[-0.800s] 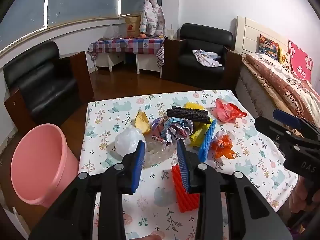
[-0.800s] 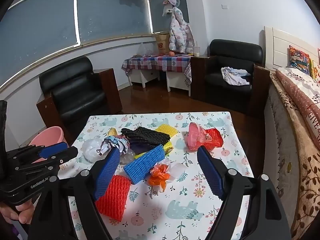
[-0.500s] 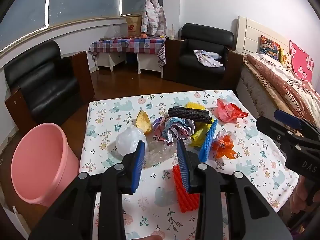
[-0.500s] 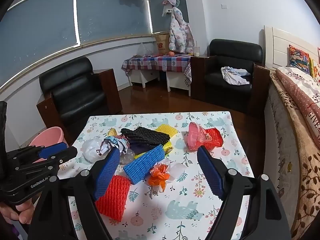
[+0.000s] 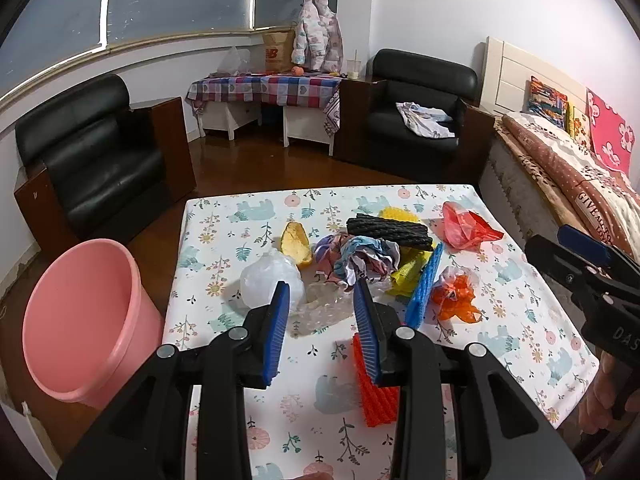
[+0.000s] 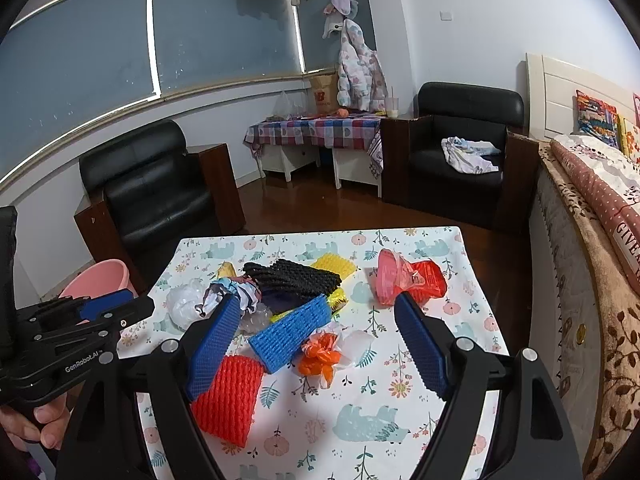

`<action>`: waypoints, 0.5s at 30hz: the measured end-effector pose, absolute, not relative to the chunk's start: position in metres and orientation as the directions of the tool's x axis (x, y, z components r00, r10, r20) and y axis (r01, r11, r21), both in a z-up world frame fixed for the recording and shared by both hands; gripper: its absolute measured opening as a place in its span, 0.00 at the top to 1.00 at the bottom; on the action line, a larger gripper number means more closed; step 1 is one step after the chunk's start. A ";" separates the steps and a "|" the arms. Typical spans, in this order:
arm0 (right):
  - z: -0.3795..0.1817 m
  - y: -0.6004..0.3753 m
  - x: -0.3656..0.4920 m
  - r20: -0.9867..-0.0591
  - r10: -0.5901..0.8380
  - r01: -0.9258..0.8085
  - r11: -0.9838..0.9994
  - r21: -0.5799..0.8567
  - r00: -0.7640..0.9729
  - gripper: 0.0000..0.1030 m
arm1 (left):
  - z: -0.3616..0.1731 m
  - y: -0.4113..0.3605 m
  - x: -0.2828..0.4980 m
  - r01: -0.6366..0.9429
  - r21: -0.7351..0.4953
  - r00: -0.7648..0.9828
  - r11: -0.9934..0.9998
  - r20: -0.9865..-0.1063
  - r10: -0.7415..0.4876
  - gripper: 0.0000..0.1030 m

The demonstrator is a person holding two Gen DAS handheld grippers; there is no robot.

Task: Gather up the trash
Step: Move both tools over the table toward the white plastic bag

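Nothing moved; left tongs point(image 5: 322, 308), right tongs point(image 6: 316, 332) both released above table point(image 5: 224, 216); bucket point(image 5: 80, 320) beside left edge.

Even, moderately bright indoor lighting. Fisheye distortion bends the room edges; corners are vignetted black. Short soft shadows lie on the worktop point(image 5: 256, 248). Focus is sharp throughout.

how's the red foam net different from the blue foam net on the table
The red foam net lies flat on the tablecloth at the near edge of the pile; the blue foam net is tilted, leaning on other trash. Red looks wider, blue narrower and longer. Both are ribbed mesh sleeves, untouched by either gripper.
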State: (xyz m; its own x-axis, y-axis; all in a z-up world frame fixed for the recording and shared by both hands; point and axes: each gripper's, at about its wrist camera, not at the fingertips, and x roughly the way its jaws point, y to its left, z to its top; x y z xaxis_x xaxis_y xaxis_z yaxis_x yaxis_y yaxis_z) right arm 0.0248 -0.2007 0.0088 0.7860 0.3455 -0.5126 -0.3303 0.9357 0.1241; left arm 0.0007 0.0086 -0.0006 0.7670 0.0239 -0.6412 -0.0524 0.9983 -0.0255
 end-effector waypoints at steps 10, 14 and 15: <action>0.014 -0.199 0.021 -0.500 0.348 -0.342 0.933 0.107 0.793 0.24 | 0.001 0.014 0.000 -0.078 -0.041 0.773 0.996 -0.633 0.035 0.67; 0.016 -0.198 0.019 -0.493 0.349 -0.348 0.932 0.099 0.797 0.24 | 0.001 0.014 -0.001 -0.083 -0.042 0.775 0.996 -0.630 0.038 0.67; 0.017 -0.198 0.019 -0.492 0.350 -0.349 0.932 0.098 0.797 0.24 | 0.002 0.015 -0.002 -0.085 -0.044 0.776 0.995 -0.630 0.039 0.67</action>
State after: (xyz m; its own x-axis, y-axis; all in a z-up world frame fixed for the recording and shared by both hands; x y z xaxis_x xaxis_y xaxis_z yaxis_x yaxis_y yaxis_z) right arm 0.0192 -0.1982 0.0166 0.7970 0.3497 -0.4924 -0.3485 0.9322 0.0979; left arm -0.0019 0.0147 0.0017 0.7759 0.0389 -0.6297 -0.0855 0.9954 -0.0438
